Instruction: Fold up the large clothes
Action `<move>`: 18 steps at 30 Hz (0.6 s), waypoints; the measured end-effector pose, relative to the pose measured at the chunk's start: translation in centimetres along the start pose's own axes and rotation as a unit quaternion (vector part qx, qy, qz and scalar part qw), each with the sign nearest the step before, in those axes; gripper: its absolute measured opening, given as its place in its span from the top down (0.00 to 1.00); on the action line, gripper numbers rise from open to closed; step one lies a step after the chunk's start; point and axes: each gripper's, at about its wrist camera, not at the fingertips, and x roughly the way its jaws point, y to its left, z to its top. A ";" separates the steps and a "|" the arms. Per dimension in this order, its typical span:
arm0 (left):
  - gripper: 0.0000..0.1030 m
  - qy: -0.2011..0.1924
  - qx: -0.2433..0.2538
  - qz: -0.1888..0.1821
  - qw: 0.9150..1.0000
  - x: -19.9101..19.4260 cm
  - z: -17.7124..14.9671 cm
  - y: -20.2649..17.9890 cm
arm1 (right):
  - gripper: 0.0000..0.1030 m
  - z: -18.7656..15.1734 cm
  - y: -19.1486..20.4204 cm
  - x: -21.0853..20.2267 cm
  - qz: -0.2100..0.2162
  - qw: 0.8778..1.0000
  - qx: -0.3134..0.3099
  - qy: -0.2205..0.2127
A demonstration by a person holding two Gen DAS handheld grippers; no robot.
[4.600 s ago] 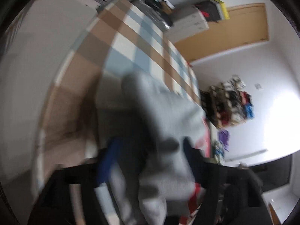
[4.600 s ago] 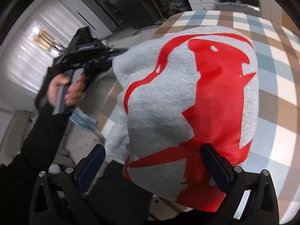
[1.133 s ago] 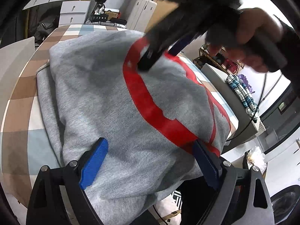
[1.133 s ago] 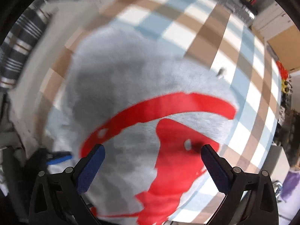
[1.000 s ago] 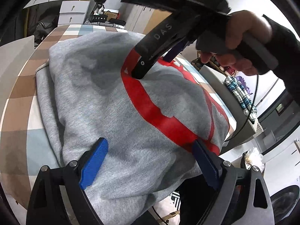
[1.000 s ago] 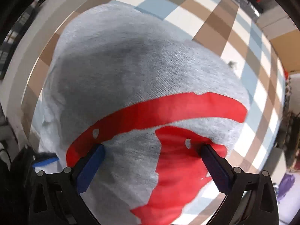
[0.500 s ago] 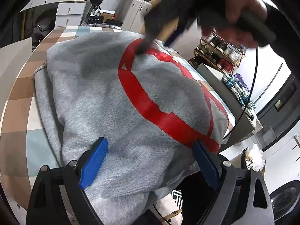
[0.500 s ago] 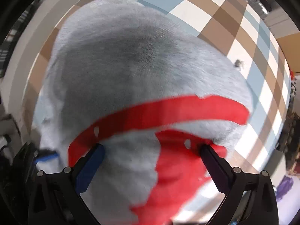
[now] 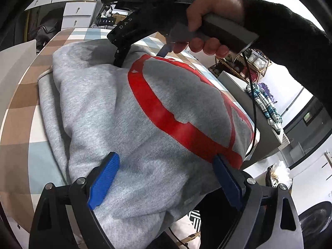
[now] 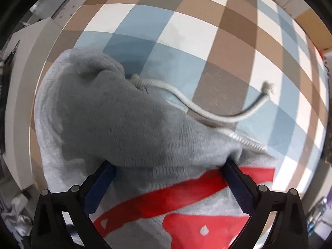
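Observation:
A folded grey hoodie with a red print lies on the checked tablecloth. My left gripper is open, its blue fingers wide apart over the hoodie's near edge. My right gripper is open, its fingers pressed down into the hoodie's far end, where the grey cloth bunches between them. It also shows in the left wrist view, held in a hand. A white drawstring trails onto the tablecloth.
White drawers stand beyond the table's far end. A grey box with checked cloth on it stands right of the table. A white board lies along the left edge.
My right gripper has moved forward along the hoodie to its far end and pushed down into the cloth; the drawstring has come into view. My left gripper has stayed in place.

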 end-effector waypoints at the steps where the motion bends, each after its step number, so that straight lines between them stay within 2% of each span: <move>1: 0.15 -0.001 0.000 -0.001 1.000 0.0 0.0 0.1 | 0.00 -0.1 -0.1 0.0 0.002 1.000 0.002 -0.003; 4: 0.15 0.001 0.003 -0.004 1.000 0.0 0.0 0.0 | 0.00 -0.6 -0.3 -0.7 0.006 1.000 -0.011 -0.017; 6: 0.15 0.003 0.008 -0.003 1.000 -0.1 -0.1 -0.1 | 0.00 -1.7 -0.5 -2.5 0.016 1.000 0.002 -0.027; 9: 0.15 0.005 0.001 -0.014 1.000 -0.2 0.1 0.2 | 0.00 -5.5 -1.8 -7.3 0.082 0.993 -0.002 -0.084; 12: 0.15 0.017 -0.030 -0.050 0.998 -0.8 0.4 0.9 | 0.00 -10.5 -1.0 -10.4 0.134 0.986 -0.028 -0.095; 13: 0.15 0.023 -0.035 -0.059 0.997 -1.1 0.5 1.2 | 0.00 -12.6 -0.6 -10.9 0.168 0.982 -0.030 -0.085; 15: 0.15 0.032 -0.050 -0.074 0.995 -1.6 0.4 1.7 | 0.00 -15.7 0.1 -10.3 0.273 0.961 -0.022 -0.048; 17: 0.15 0.031 -0.069 -0.089 0.993 -2.6 0.0 2.3 | 0.00 -17.3 0.5 -8.2 0.323 0.946 -0.012 -0.014; 18: 0.15 0.031 -0.076 -0.093 0.992 -3.0 -0.1 2.4 | 0.00 -18.0 0.9 -6.9 0.326 0.945 -0.011 -0.002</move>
